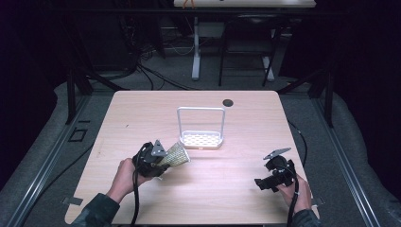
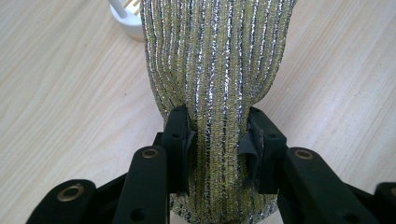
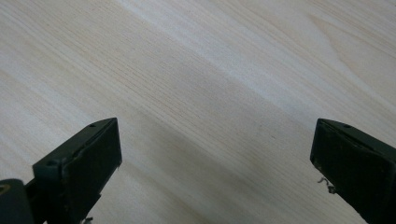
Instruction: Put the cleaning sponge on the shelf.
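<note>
A gold-and-silver striped scrubbing pad (image 2: 217, 60) is pinched between the jaws of my left gripper (image 2: 217, 135), which is shut on it. In the high view the pad (image 1: 176, 154) sticks out of the left gripper (image 1: 161, 158) toward a white rack (image 1: 200, 138) with a tall wire handle, just short of the rack's near left corner. My right gripper (image 1: 263, 183) hovers low at the table's front right, held by a hand. Its jaws stand wide apart in the right gripper view (image 3: 215, 158), with only bare wood between them.
The light wooden table (image 1: 142, 113) has a dark round hole cover (image 1: 228, 102) near its back edge. A corner of the white rack (image 2: 123, 16) shows behind the pad. Dark floor, cables and desk legs (image 1: 196, 52) lie beyond the table.
</note>
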A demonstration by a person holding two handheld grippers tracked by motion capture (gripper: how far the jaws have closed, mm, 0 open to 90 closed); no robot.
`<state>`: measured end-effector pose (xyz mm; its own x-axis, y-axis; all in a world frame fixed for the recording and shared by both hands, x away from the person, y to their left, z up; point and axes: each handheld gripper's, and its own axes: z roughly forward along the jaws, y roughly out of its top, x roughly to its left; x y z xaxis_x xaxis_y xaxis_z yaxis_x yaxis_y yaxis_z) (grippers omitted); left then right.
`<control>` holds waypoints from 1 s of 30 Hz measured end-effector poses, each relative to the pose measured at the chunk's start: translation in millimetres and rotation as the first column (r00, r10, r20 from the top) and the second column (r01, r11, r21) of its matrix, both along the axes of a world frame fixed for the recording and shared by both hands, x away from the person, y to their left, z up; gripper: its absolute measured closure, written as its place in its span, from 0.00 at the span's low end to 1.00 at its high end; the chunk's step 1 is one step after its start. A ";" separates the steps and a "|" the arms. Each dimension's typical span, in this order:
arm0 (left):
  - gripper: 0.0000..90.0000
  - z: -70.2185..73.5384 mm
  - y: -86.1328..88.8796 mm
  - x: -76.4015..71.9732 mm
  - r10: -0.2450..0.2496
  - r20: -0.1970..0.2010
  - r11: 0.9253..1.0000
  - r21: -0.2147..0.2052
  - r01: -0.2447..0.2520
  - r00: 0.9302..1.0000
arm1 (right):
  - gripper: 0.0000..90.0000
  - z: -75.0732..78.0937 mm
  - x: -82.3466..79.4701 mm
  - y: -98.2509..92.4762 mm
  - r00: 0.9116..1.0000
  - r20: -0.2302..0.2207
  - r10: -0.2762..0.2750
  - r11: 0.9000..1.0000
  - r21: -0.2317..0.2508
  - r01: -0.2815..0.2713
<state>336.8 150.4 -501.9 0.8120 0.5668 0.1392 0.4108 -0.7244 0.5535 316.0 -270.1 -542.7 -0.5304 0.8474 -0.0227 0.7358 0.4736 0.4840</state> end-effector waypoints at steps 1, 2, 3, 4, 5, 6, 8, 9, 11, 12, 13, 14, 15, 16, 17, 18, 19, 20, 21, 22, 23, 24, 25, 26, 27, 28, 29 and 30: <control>0.72 0.3 -0.9 0.5 -0.003 0.000 1.000 0.002 0.003 1.000 | 0.02 0.0 0.0 0.0 1.000 0.000 0.000 1.000 0.000 0.000; 0.72 0.3 -2.0 0.8 -0.002 0.004 1.000 -0.002 0.002 1.000 | 0.02 0.2 0.0 0.0 1.000 0.000 -0.001 1.000 0.000 0.001; 0.72 0.9 -2.6 1.2 -0.006 0.005 1.000 0.000 0.006 1.000 | 0.02 0.4 -0.1 0.0 1.000 -0.001 0.000 1.000 0.003 0.000; 0.72 0.9 -3.7 1.5 -0.004 0.006 1.000 0.000 0.004 1.000 | 0.02 0.9 -0.2 -0.2 1.000 -0.004 0.000 1.000 0.001 0.000; 0.72 1.2 -4.4 2.0 -0.007 0.005 1.000 -0.001 0.007 1.000 | 0.02 1.0 0.0 -0.7 1.000 0.000 0.001 1.000 -0.006 -0.001; 0.72 1.1 -5.9 2.4 -0.007 0.005 1.000 -0.001 0.007 1.000 | 0.02 1.3 -0.1 -0.6 1.000 0.000 -0.001 1.000 -0.002 0.001; 0.72 1.6 -8.1 2.9 -0.011 0.005 1.000 -0.005 0.011 1.000 | 0.02 2.3 -0.3 -0.4 1.000 0.000 0.001 1.000 -0.002 -0.001; 0.72 2.2 -9.6 3.2 -0.017 0.008 1.000 -0.003 0.017 1.000 | 0.02 2.1 -0.6 0.3 1.000 0.007 -0.002 1.000 0.005 0.002; 0.72 2.5 -11.7 3.4 -0.016 0.012 1.000 -0.006 0.016 1.000 | 0.02 2.7 -0.9 -0.1 1.000 0.009 0.003 1.000 -0.002 -0.003; 0.72 2.4 -12.9 4.0 -0.018 0.007 1.000 -0.012 0.018 1.000 | 0.02 1.9 -0.8 0.4 1.000 0.010 -0.001 1.000 0.008 0.001; 0.72 2.5 -13.8 4.7 -0.016 0.010 1.000 -0.011 0.016 1.000 | 0.02 1.9 -0.2 -0.2 1.000 0.001 0.002 1.000 -0.002 -0.002; 0.72 2.7 -14.7 5.4 -0.017 0.008 1.000 -0.012 0.017 1.000 | 0.02 0.9 0.2 0.0 1.000 0.000 -0.002 1.000 0.002 0.002; 0.72 2.8 -15.6 5.8 -0.014 0.011 1.000 -0.013 0.014 1.000 | 0.02 0.3 0.4 0.0 1.000 0.004 -0.003 1.000 0.004 0.003; 0.72 3.3 -16.4 6.5 -0.016 0.010 1.000 -0.015 0.016 1.000 | 0.02 0.6 0.3 0.2 1.000 0.003 -0.003 1.000 0.005 0.003; 0.72 3.5 -17.4 6.7 -0.017 0.010 1.000 -0.014 0.018 1.000 | 0.02 1.7 0.0 -0.1 1.000 0.003 0.003 1.000 -0.003 -0.003; 0.72 3.8 -19.0 6.9 -0.018 0.014 1.000 -0.016 0.018 1.000 | 0.02 2.4 -0.7 0.2 1.000 0.006 0.000 1.000 0.000 0.000; 0.72 4.1 -20.3 6.9 -0.020 0.014 1.000 -0.012 0.020 1.000 | 0.02 2.4 -1.0 -0.1 1.000 0.014 -0.001 1.000 0.000 0.001; 0.72 4.4 -21.0 7.1 -0.024 0.016 1.000 -0.011 0.025 1.000 | 0.02 2.9 -1.1 -0.5 1.000 0.012 0.000 1.000 -0.007 0.000; 0.72 4.7 -22.2 6.9 -0.023 0.017 1.000 -0.017 0.023 1.000 | 0.02 3.1 -1.1 -0.7 1.000 0.009 0.000 1.000 -0.008 0.000; 0.72 5.2 -23.2 7.2 -0.024 0.015 1.000 -0.015 0.024 1.000 | 0.02 2.3 -0.8 -0.6 1.000 0.016 0.000 1.000 -0.004 0.000; 0.72 5.2 -24.7 7.6 -0.020 0.021 1.000 -0.017 0.021 1.000 | 0.02 2.3 -0.8 -0.4 1.000 0.015 -0.001 1.000 -0.003 0.001; 0.72 5.4 -25.8 8.1 -0.019 0.016 1.000 -0.018 0.019 1.000 | 0.02 2.4 -0.9 -0.1 1.000 0.013 -0.001 1.000 0.000 0.001; 0.72 5.4 -26.9 8.5 -0.020 0.013 1.000 -0.019 0.021 1.000 | 0.02 2.5 -1.0 -0.1 1.000 0.015 0.003 1.000 -0.001 -0.003; 0.72 5.3 -28.3 8.7 -0.017 0.015 1.000 -0.020 0.017 1.000 | 0.02 2.5 -1.2 0.0 1.000 0.014 0.001 1.000 -0.001 -0.001; 0.72 5.2 -29.5 9.4 -0.018 0.012 1.000 -0.021 0.019 1.000 | 0.02 2.3 -1.2 0.0 1.000 0.013 0.001 1.000 0.000 -0.001; 0.72 5.2 -31.3 10.2 -0.017 0.012 1.000 -0.020 0.018 1.000 | 0.02 2.2 -1.0 0.0 1.000 0.011 0.000 1.000 0.001 0.000; 0.72 5.3 -32.4 10.5 -0.015 0.014 1.000 -0.023 0.016 1.000 | 0.02 2.0 -0.7 -0.1 1.000 0.010 0.000 1.000 0.004 0.000; 0.72 5.7 -34.2 11.1 -0.017 0.013 1.000 -0.021 0.017 1.000 | 0.02 2.0 -0.7 0.0 1.000 0.009 -0.002 1.000 0.006 0.002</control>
<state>347.9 116.2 -496.3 0.8198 0.5559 0.1375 0.3916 -0.7194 0.5737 315.3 -270.1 -540.8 -0.5289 0.8484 -0.0231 0.7319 0.4697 0.4936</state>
